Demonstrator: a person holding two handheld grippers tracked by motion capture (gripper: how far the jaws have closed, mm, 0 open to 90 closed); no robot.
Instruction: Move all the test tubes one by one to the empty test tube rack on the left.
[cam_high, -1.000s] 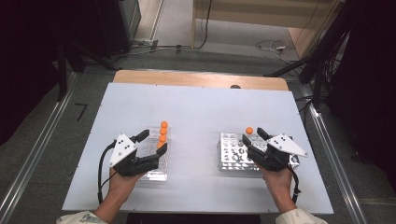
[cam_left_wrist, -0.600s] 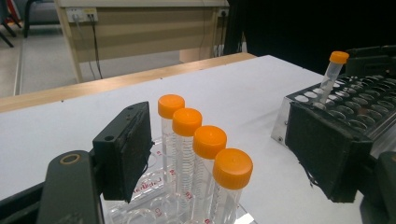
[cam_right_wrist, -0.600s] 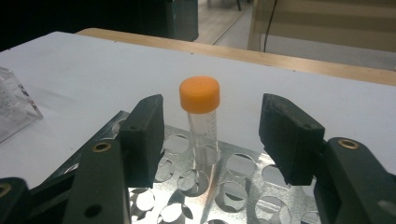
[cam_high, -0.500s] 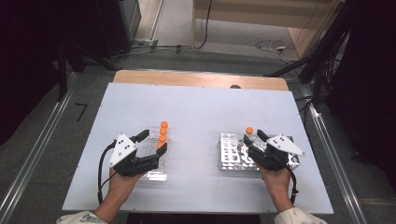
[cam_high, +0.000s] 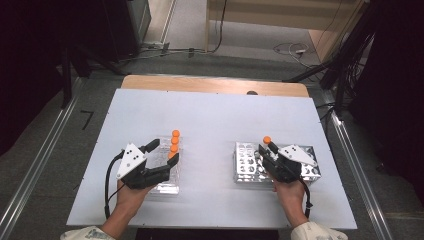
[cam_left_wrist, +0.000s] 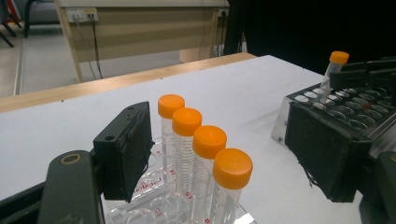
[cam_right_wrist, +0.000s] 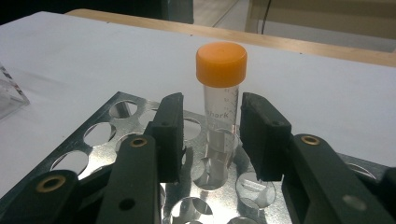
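Observation:
Several orange-capped tubes stand in a row in a clear plastic rack on the left of the white table. My left gripper is open, its jaws wide on either side of that row and touching none. On the right, one orange-capped tube stands upright in a hole of the metal rack. My right gripper straddles it. Its jaws have just been closing, and a gap still shows at the left pad.
The white table has a wooden strip along its far edge. Metal rails run along both sides on the floor, and cables lie beyond the table. The metal rack has several empty holes.
The right gripper's jaws have drawn closer around the single tube. Both hands and the left gripper stay where they were.

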